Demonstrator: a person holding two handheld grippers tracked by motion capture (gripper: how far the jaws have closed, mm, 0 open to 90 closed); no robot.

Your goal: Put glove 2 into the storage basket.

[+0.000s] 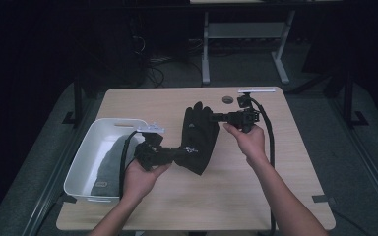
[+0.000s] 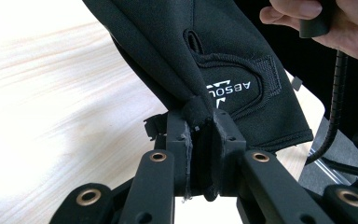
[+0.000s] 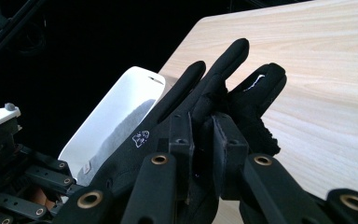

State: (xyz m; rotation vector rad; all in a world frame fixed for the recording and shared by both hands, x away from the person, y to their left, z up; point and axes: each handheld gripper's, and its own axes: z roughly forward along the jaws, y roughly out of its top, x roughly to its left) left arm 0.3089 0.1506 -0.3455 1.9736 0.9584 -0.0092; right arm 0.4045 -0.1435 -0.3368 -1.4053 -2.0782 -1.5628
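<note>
A light wooden table stands in a dark room, and at its near left edge we find a white plastic tub with a grey cloth lying in its bottom. A small dark round disc sits on the far part of the tabletop, just beside the right gripper's cable. Beyond the table, on the floor, we see the pale legs of a second desk and a tangle of cables. Nothing stands between the two hands; the open wood around them is bare.

Over the middle of the table we see a black glove stretched between the two tools, its fingers pointing to the far side and its cuff toward the near side (white lettering and a small logo show on its back). In the left gripper view the left gripper has its jaws pressed together on a fold of fabric at the cuff edge of the glove, the rest of which hangs up and away over the wood. In the right gripper view the right gripper is likewise clamped, its jaws pinching the glove at its fingers, which spread beyond the jaws toward the tub. Each hand grips its tool from behind, the left hand nearer, the right hand farther.
</note>
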